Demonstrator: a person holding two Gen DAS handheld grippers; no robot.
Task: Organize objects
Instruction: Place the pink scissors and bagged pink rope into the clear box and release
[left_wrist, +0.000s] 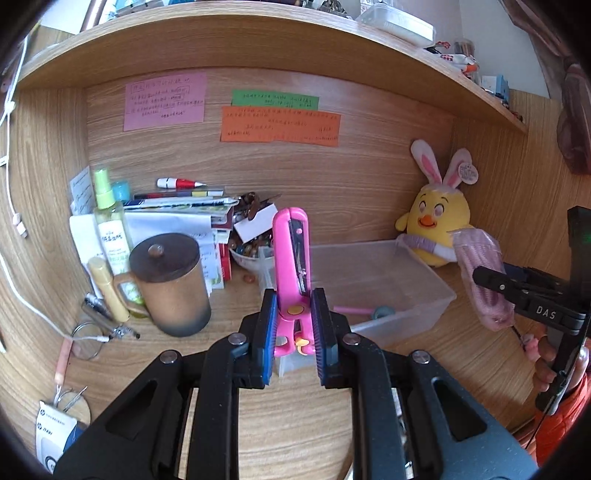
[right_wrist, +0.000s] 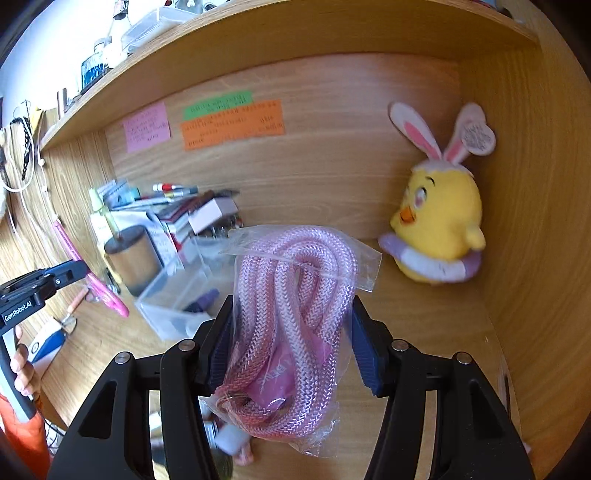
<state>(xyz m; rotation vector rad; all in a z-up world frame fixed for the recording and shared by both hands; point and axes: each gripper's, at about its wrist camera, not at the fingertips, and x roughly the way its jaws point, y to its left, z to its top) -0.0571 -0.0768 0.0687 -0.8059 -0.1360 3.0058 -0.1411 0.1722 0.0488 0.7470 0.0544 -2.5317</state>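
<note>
Left tongs (left_wrist: 294, 325) pinch the pink scissors (left_wrist: 291, 266) near the pivot, blades up, held above the table (left_wrist: 280, 424) just in front of the clear bin (left_wrist: 417, 291). Right tongs (right_wrist: 291, 343) clamp the bagged pink rope (right_wrist: 295, 314), raised off the table, plush chick (right_wrist: 439, 229) beyond. Likely step: drop both into the bin. Tip the scissors blades-first low over the rim; release the rope only once the bag clears the wall.
</note>
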